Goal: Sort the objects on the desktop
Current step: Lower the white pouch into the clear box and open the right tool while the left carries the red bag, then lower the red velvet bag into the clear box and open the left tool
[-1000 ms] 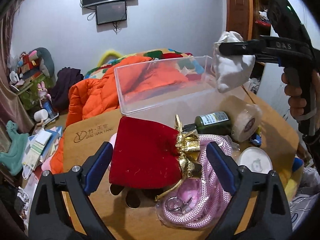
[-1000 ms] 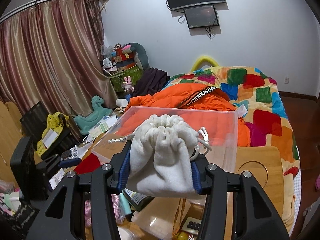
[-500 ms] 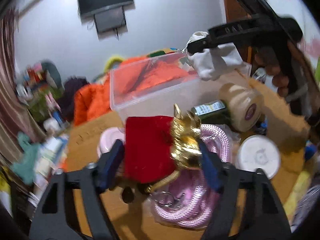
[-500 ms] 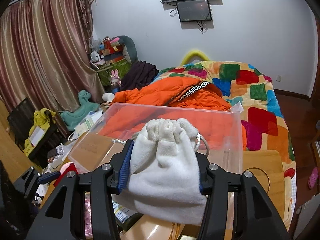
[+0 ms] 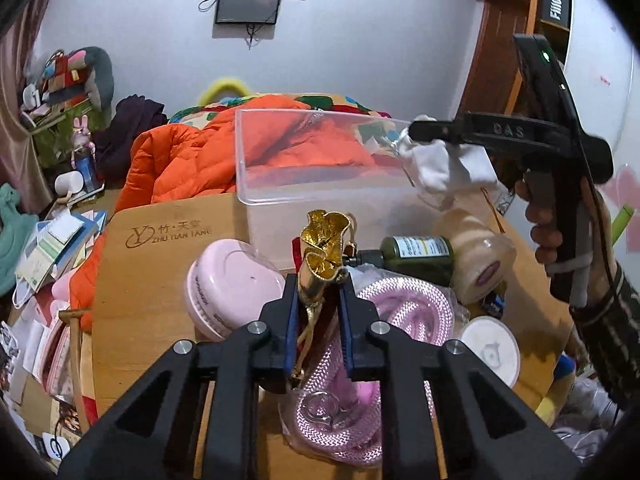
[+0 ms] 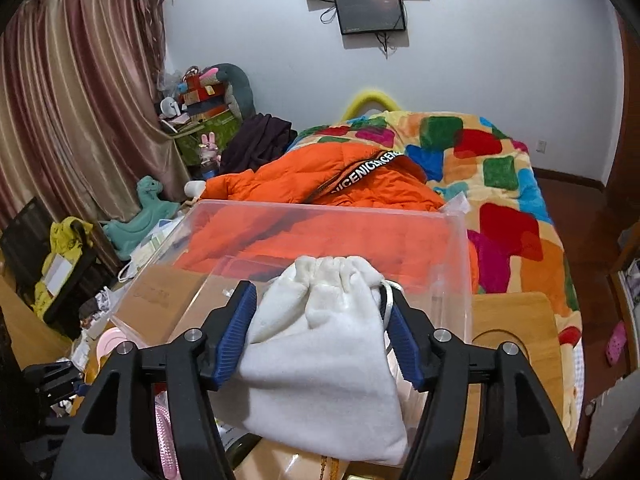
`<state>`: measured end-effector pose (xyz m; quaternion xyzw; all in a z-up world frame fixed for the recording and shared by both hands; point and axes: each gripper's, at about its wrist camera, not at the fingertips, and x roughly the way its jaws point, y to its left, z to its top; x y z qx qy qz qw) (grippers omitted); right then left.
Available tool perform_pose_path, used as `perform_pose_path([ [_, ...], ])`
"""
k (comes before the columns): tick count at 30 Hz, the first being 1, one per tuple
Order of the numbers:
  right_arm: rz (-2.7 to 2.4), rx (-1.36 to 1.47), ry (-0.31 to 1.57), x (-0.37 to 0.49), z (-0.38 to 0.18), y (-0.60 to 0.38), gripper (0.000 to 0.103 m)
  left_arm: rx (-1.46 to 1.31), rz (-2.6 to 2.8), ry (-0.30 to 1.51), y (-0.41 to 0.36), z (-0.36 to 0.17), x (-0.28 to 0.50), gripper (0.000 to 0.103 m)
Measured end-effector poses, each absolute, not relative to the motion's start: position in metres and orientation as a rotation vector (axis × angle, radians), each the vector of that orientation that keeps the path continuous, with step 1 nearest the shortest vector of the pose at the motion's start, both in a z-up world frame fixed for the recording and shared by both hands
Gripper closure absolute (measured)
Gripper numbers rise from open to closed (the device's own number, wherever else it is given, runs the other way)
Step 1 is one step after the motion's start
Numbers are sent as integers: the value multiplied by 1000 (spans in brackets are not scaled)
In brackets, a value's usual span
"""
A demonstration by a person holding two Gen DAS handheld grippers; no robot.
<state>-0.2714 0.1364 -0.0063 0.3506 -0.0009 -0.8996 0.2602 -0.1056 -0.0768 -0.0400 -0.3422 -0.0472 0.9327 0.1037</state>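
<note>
While the left gripper (image 5: 319, 300) pinches the gold-tied neck of a red pouch (image 5: 322, 256) between nearly closed jaws, the left wrist view shows it held just above a pink rope coil (image 5: 404, 312) on the wooden table (image 5: 144, 288). A pink round case (image 5: 232, 284) lies just left, a dark green bottle (image 5: 420, 254) beyond, and the clear plastic bin (image 5: 320, 184) behind.

In the right wrist view, the right gripper (image 6: 320, 328) clamps a white drawstring pouch (image 6: 324, 344) across its width, jaws partly closed around it, holding it over the bin's near rim (image 6: 280, 256).
</note>
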Motion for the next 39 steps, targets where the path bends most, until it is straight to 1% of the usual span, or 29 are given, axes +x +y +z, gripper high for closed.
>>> perform_pose_path([
  [4,-2419,954,-27,-267,-2,141,41,-968,2773,-131,-77,-29,-101,87],
  [6,-2423,941,-40,-264,1,146,34,-939,2779,-132,-77,-20,-100,87],
  [8,-2455,889,-47,-257,8,151,24,-910,2779,-134,-77,-12,-98,87],
  [14,-2520,775,7,-235,29,161,19,-803,2780,-151,-73,19,-100,87],
  [18,-2527,757,9,-226,31,170,18,-769,2780,-154,-71,30,-112,88],
  [25,-2523,779,-14,-213,22,188,17,-778,2784,-149,-68,32,-137,88],
  [35,-2517,863,-35,-193,-7,206,17,-902,2795,-51,-57,9,-182,88],
  [39,-2502,901,-49,-187,-18,210,17,-946,2819,0,-52,1,-193,84],
])
